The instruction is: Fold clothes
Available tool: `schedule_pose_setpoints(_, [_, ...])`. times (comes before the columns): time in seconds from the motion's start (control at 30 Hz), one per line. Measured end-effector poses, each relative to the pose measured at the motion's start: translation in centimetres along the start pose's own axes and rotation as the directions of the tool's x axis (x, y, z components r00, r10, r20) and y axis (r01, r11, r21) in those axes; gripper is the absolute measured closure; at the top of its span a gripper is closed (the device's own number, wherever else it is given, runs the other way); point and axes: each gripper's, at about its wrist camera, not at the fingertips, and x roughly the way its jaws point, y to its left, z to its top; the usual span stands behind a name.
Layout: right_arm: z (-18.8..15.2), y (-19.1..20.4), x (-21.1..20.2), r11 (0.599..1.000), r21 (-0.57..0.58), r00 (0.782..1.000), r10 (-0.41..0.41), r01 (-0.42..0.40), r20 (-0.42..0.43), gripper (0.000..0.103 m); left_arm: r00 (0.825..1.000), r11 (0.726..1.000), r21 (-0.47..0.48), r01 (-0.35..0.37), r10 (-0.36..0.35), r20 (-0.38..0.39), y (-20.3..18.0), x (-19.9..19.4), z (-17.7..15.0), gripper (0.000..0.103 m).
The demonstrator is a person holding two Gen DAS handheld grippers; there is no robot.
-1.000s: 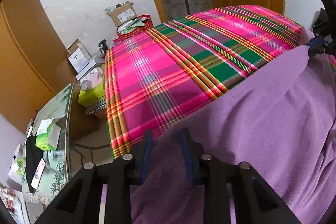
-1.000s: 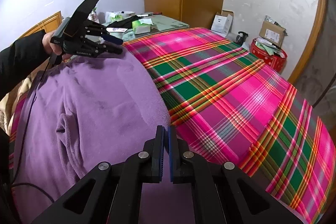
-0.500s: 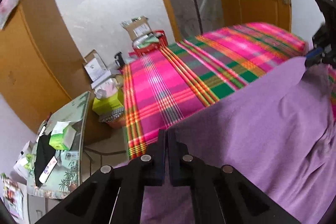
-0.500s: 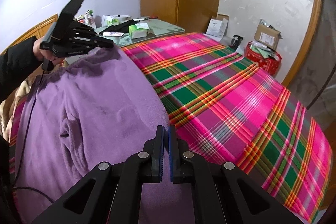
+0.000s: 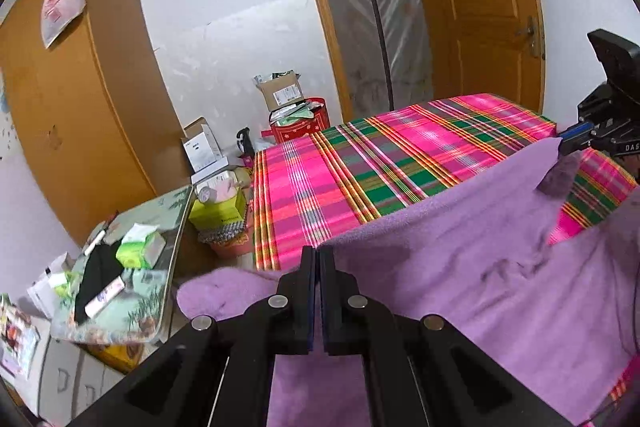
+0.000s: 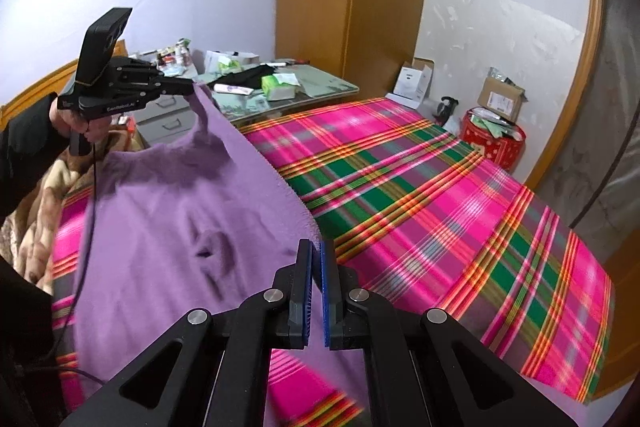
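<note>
A purple fleece garment [image 5: 460,267] is stretched between both grippers above a bed with a pink and green plaid sheet [image 5: 360,163]. My left gripper [image 5: 317,255] is shut on one end of the garment's upper edge. In the right wrist view the left gripper [image 6: 191,90] holds that end raised at the upper left, in a person's hand [image 6: 76,123]. My right gripper [image 6: 316,251] is shut on the other end of the purple garment [image 6: 168,211]. It shows at the right edge of the left wrist view as the right gripper [image 5: 566,143], pinching a raised corner.
A glass-topped desk [image 5: 168,203] with a tissue box and clutter stands beside the bed. Cardboard boxes and a red bin [image 5: 300,123] sit by the wall. A brown blanket [image 6: 36,195] lies at the bed's left. The plaid sheet [image 6: 440,195] stretches bare ahead.
The left jaws closed on the garment's edge. Both grippers then rose, lifting that edge off the bed and pulling it taut between them.
</note>
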Motion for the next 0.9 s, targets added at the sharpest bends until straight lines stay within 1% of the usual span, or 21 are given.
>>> schedule_pose_setpoints(0.07, [-1.0,1.3,-0.7,1.0,0.001,1.0,0.012,-0.012,-0.004,0.099,1.0,1.0,-0.022,0.003,-0.003,-0.006,-0.6,-1.3,-1.3,0.101])
schedule_pose_setpoints(0.2, [-3.6,4.2,-0.9,0.999,0.006,0.998,0.034,-0.034,-0.047,0.099,0.999,0.998,-0.069,0.004,-0.007,-0.044,-2.0,-2.8,-4.4,0.101])
schedule_pose_setpoints(0.37, [-7.3,7.0,-0.2,0.998,0.037,0.993,0.06,-0.056,-0.104,0.099,0.994,0.992,-0.125,-0.017,0.003,-0.106,-3.8,-3.5,-7.5,0.101])
schedule_pose_setpoints(0.53, [-9.2,7.3,0.6,0.994,0.098,0.99,0.053,-0.041,-0.127,0.099,0.988,0.986,-0.158,-0.058,0.033,-0.153,-5.5,-3.5,-9.3,0.101])
schedule_pose_setpoints(0.73, [-9.8,7.2,0.8,0.99,0.137,0.99,0.036,-0.017,-0.135,0.097,0.98,0.976,-0.2,-0.085,0.046,-0.192,-6.0,-3.5,-10.0,0.1])
schedule_pose_setpoints(0.8, [-10.1,7.2,0.8,0.989,0.148,0.99,0.035,-0.014,-0.138,0.095,0.979,0.971,-0.221,-0.087,0.042,-0.201,-6.2,-3.8,-10.4,0.1])
schedule_pose_setpoints(0.87, [-10.6,7.2,0.6,0.987,0.163,0.99,0.035,-0.012,-0.14,0.09,0.977,0.966,-0.242,-0.089,0.037,-0.209,-6.3,-4.1,-10.7,0.1])
schedule_pose_setpoints(0.9, [-10.8,7.2,0.6,0.985,0.174,0.989,0.037,-0.011,-0.143,0.089,0.977,0.962,-0.259,-0.088,0.033,-0.211,-6.4,-4.4,-10.9,0.1])
